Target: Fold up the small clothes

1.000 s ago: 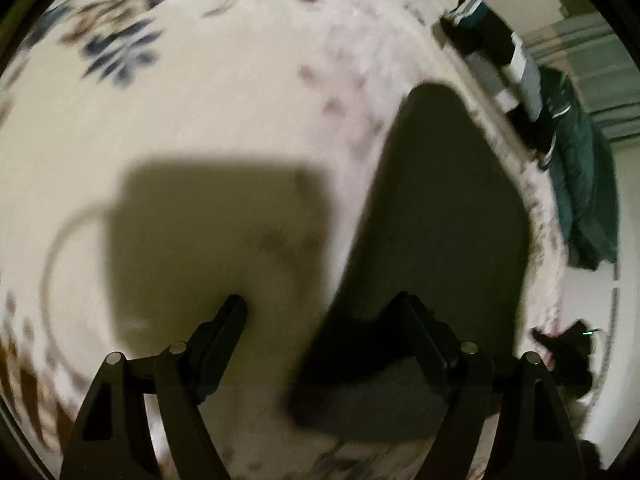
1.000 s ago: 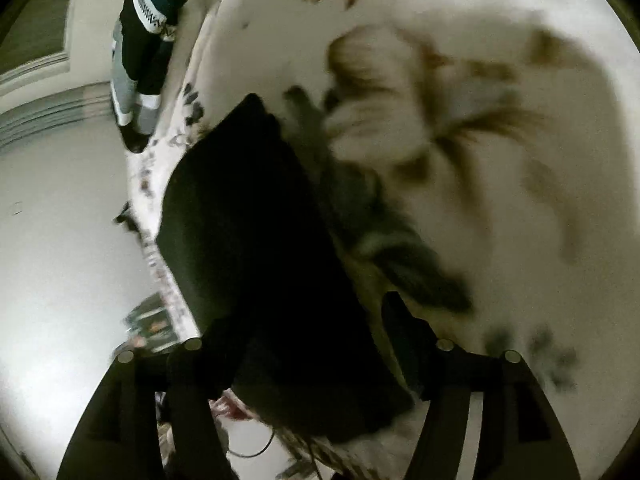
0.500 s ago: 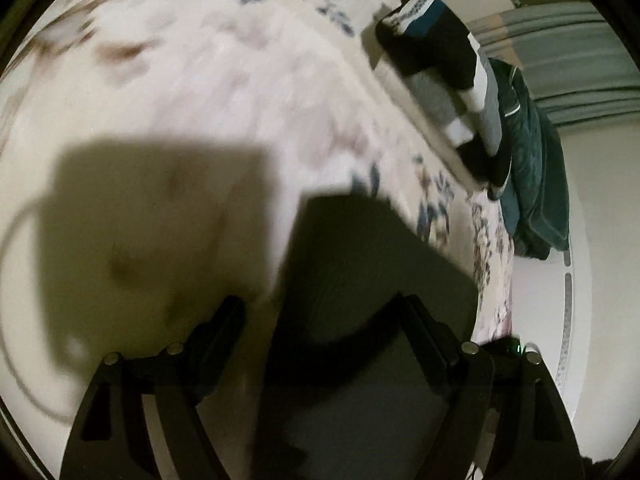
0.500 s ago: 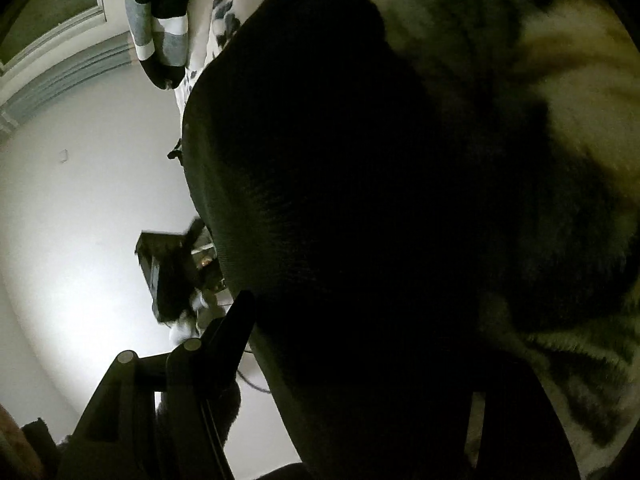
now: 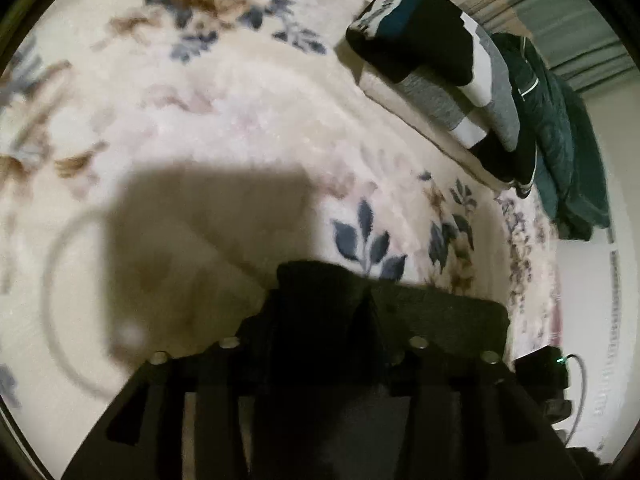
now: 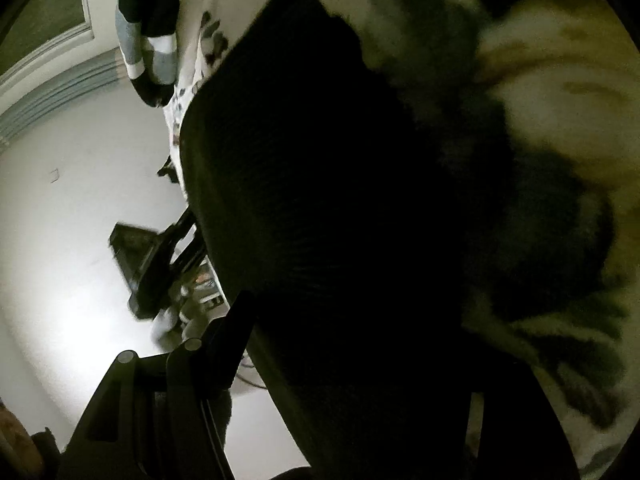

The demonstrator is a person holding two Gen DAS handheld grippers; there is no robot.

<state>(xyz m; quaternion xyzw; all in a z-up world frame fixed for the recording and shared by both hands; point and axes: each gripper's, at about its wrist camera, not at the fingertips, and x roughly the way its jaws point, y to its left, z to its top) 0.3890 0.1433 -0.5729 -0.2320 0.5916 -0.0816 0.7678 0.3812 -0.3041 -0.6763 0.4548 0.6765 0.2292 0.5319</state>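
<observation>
A small black garment (image 5: 320, 312) lies on a cream floral blanket (image 5: 240, 120). In the left wrist view my left gripper (image 5: 320, 320) is shut on the garment's near edge, and a bunch of cloth sticks up between the fingers. In the right wrist view the same garment (image 6: 320, 200) fills the middle of the frame. My right gripper (image 6: 352, 320) stands around its edge. Its left finger (image 6: 236, 320) shows beside the cloth. The right finger is hidden behind the cloth, so I cannot tell how the jaws stand.
A stack of folded clothes (image 5: 440, 64) in black, grey and white lies at the far right of the blanket, with a dark teal garment (image 5: 560, 140) beside it. A dark device with a cable (image 5: 544, 368) sits off the blanket's right edge. A white wall (image 6: 60, 220) shows left.
My left gripper has closed onto the black garment's edge; its fingers were apart before. The right gripper has moved in close, so the garment now fills its view.
</observation>
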